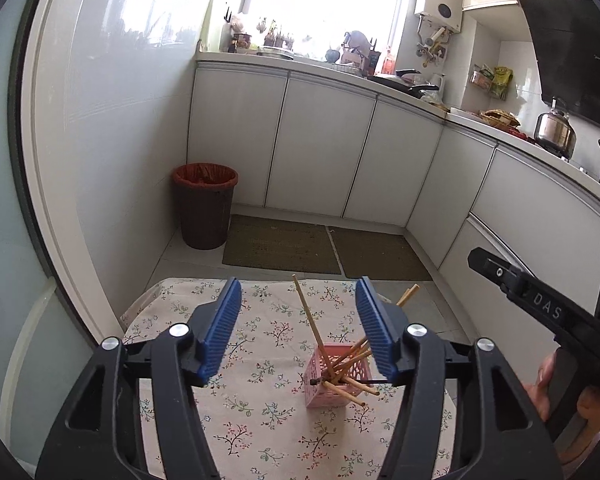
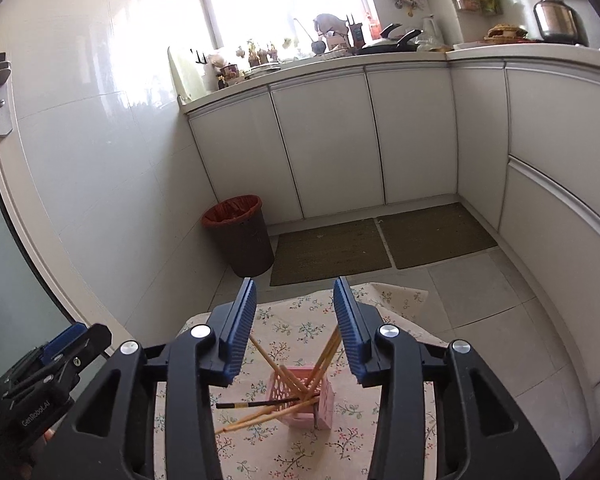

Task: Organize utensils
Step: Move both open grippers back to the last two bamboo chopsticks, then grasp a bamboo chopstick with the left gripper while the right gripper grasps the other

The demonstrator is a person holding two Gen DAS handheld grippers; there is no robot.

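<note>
A pink perforated holder stands on a small table with a floral cloth. Several wooden chopsticks lean out of it in different directions, and one dark chopstick lies across its top. My left gripper is open and empty above the table, the holder below its right finger. In the right wrist view the holder and chopsticks sit below my right gripper, which is open and empty. The dark chopstick points left there.
A brown bin with a red liner stands by the wall. Two floor mats lie before white cabinets. The counter holds pots and clutter. The right gripper's body shows at the right edge; the left one at lower left.
</note>
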